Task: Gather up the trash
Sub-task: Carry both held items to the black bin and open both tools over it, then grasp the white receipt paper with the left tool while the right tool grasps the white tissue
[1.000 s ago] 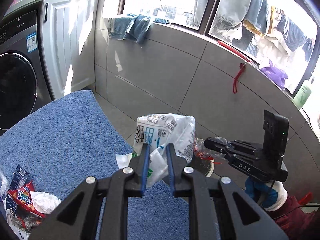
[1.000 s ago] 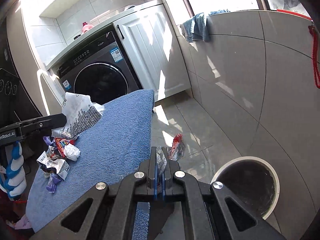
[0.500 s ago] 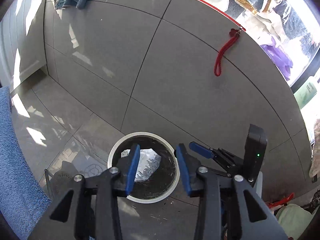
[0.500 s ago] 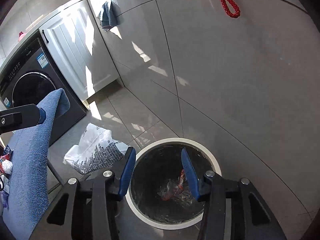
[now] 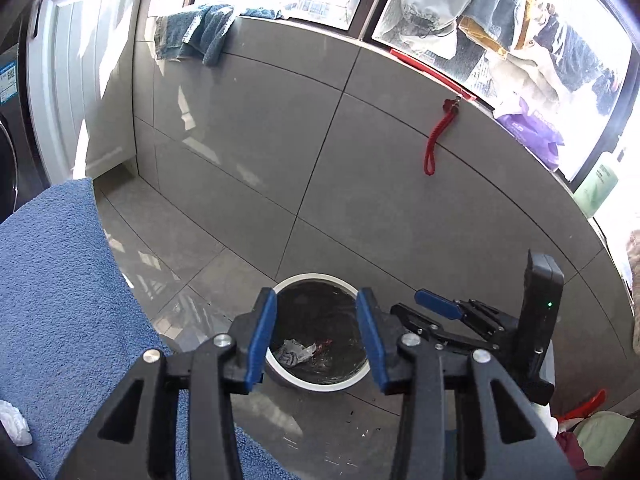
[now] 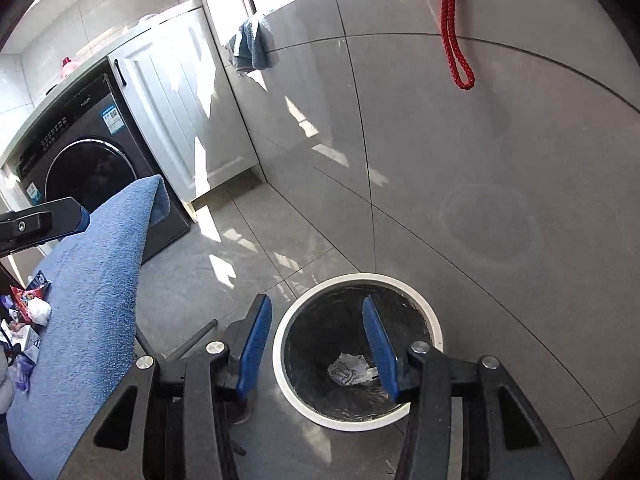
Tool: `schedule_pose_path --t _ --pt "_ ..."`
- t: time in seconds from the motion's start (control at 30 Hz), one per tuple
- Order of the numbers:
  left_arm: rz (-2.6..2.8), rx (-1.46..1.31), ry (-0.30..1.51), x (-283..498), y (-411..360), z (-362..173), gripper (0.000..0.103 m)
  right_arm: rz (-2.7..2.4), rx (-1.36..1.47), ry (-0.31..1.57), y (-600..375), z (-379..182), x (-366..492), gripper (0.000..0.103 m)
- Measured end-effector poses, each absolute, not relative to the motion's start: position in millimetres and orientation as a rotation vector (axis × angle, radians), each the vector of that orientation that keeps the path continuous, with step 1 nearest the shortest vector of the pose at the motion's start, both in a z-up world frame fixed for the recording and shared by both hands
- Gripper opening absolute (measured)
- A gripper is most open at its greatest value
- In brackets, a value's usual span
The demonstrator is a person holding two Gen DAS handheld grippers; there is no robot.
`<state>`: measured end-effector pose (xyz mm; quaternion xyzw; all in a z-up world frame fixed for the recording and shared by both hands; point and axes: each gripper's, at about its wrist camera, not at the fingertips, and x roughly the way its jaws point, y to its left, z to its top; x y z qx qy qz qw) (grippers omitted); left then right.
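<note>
Crumpled white printed wrapper lies at the bottom of the round white-rimmed trash bin, w/ a small red scrap just beside it; same wrapper shows in the right wrist view, bin rim at lower center. Bin sits on the grey tile floor, near the grey tiled wall. Left claw hangs over the bin, jaws parted, nothing btwn them. Right claw same: jaws apart, empty, above the bin. Both have just been opening. Blue-towel-covered table at left of frame; more trash lies on it at far left in the right view. Washing machine upper left. Red cord loop hangs on the wall, upper right.
</note>
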<state>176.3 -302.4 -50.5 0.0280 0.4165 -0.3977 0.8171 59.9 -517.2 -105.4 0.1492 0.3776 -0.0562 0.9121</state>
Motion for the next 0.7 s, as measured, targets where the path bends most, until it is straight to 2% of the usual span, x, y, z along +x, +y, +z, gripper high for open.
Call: schedule_pose_path --t 0.47,0.53,0.6,0.7 --pt "-0.554 0.02 0.7 79 -72 24 0.041 0.219 0.146 0.586 -361 9 27 0.046" --pt "-0.51 0.017 0.675 66 -40 28 0.048 0.254 0.114 0.573 -339 19 20 0.046" --pt "-0.47 0.027 0.649 54 -13 29 0.062 0.295 0.087 0.567 -315 30 21 0.046" --pt "-0.443 0.066 0.641 41 21 24 0.066 0.354 0.052 0.566 -285 38 15 0.046"
